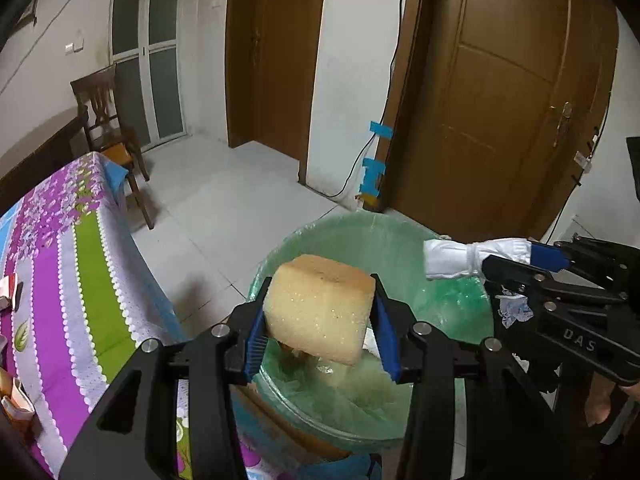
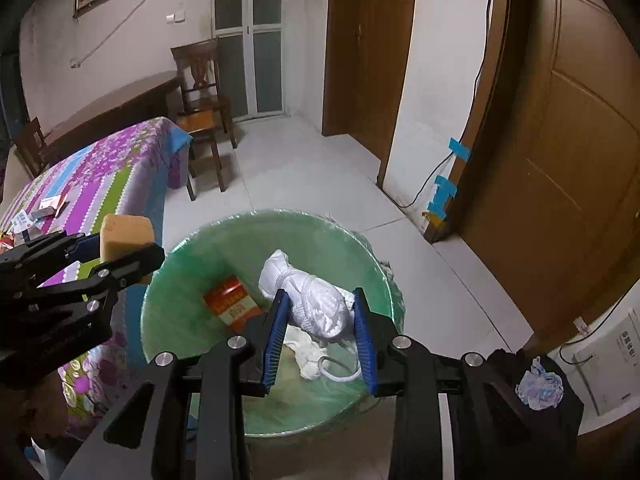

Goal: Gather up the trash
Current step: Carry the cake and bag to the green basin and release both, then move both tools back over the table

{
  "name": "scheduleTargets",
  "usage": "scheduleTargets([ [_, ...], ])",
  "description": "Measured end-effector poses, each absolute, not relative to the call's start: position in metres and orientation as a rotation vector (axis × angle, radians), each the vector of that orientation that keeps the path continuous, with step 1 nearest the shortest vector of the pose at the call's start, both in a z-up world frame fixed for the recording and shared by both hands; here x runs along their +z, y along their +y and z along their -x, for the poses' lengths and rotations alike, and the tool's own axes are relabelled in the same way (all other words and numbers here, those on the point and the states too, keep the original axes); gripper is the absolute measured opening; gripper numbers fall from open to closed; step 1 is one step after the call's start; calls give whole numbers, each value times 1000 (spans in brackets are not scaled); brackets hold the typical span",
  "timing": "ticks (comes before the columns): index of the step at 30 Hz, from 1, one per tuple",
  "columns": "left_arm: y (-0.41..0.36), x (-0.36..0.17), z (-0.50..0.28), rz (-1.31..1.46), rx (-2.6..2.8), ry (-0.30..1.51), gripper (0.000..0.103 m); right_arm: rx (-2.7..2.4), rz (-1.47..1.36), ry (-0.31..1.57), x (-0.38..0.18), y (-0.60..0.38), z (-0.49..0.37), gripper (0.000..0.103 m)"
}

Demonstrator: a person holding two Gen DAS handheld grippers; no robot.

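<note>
Sponge, light and squashy, sits pinched in our left hand-held gripper above the bin; our right hand-held gripper squeezes a soft white cloth bundle mid-body.

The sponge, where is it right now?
The sponge is clamped in the left gripper, held over the near-left rim of the green-lined bin, beside the table.
</note>
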State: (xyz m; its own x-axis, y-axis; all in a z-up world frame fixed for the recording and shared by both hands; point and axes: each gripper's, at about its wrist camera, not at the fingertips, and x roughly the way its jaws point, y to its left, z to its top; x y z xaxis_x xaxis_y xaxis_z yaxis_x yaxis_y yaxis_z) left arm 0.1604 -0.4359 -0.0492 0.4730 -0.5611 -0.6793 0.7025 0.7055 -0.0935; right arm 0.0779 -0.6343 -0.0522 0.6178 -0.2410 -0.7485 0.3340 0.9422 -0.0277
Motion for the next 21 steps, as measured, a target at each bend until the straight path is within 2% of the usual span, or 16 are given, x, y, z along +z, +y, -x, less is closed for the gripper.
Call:
scheduleTargets([
  [16, -445, -47, -161, -223, -780, 750, 45, -331, -119, 850, -58, -625, -87, 34],
  [17, -445, -47, -162, -227, -775, 749, 46, -329, -122, 848, -58, -627, -85, 35],
  [18, -445, -48, -163, -227, -773, 755, 48, -334, -124, 844, -58, -627, -85, 44],
  [19, -446, -48, -163, -226, -773, 759, 54, -338, -129, 837, -58, -628, -83, 59],
  [21, -445, -49, -164, -229, -758, 754, 62, -346, -138, 822, -57, -628, -81, 62],
])
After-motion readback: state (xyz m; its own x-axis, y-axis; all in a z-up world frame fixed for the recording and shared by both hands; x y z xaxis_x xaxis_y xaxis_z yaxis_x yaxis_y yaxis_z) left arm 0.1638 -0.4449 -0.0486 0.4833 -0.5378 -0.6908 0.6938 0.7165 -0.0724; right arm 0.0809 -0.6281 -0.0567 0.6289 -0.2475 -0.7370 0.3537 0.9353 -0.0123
